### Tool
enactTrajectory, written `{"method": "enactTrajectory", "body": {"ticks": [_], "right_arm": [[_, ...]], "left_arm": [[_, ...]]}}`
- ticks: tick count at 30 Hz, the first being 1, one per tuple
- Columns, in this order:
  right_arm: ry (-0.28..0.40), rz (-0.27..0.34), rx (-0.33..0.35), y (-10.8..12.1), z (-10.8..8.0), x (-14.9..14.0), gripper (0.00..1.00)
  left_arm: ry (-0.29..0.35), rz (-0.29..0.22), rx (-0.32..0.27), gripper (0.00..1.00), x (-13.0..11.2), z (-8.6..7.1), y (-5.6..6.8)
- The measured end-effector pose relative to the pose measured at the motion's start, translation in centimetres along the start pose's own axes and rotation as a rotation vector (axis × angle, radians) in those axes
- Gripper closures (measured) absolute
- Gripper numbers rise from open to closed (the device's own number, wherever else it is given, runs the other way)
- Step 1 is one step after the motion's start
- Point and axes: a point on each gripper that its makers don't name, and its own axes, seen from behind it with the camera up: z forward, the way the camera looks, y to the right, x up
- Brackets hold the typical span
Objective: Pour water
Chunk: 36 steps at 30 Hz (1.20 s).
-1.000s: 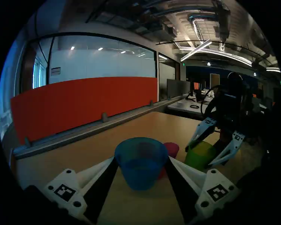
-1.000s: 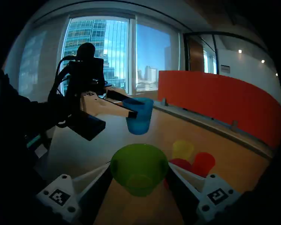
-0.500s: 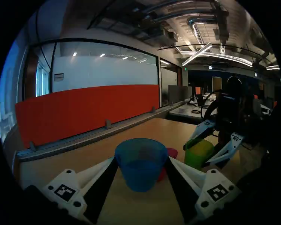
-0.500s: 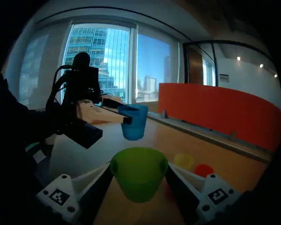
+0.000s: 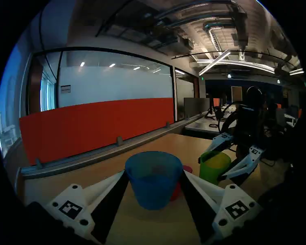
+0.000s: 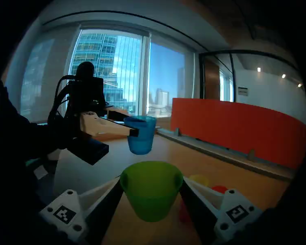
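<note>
The left gripper has its jaws closed on a blue plastic cup, held upright above the wooden table. The right gripper clamps a green plastic cup between its jaws, also upright. In the right gripper view, the blue cup hangs beyond the green cup, up and to its left, apart from it. A yellow cup and a red cup sit on the table past the green cup, to its right.
</note>
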Motion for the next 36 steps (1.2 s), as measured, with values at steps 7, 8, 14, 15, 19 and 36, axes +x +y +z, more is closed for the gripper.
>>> {"method": "enactTrajectory", "body": {"ticks": [7,8,14,15,19,36], "right_arm": [[0.027,0.003,-0.004,0.1,0.5,1.1,0.08],[0.033,0.004,-0.005,0.1,0.6,1.3,0.08],[0.054,0.017,-0.004,0.2,1.0,2.1,0.08],[0.055,0.019,-0.003,0.2,1.0,2.2,0.08],[0.064,0.019,0.001,0.1,1.2,2.6,0.08],[0.074,0.022,0.028,-0.4,2.3,3.1,0.09]], "left_arm": [[0.027,-0.004,0.010,0.15,0.8,-0.5,-0.1],[0.032,-0.005,0.011,0.15,1.0,-0.5,-0.1],[0.049,-0.004,0.022,0.15,1.6,-0.9,-0.2],[0.051,-0.003,0.023,0.15,1.7,-0.9,-0.2],[0.066,-0.001,0.027,0.15,2.1,-1.2,-0.1],[0.104,0.062,0.053,0.15,4.1,-2.4,-0.3]]}}
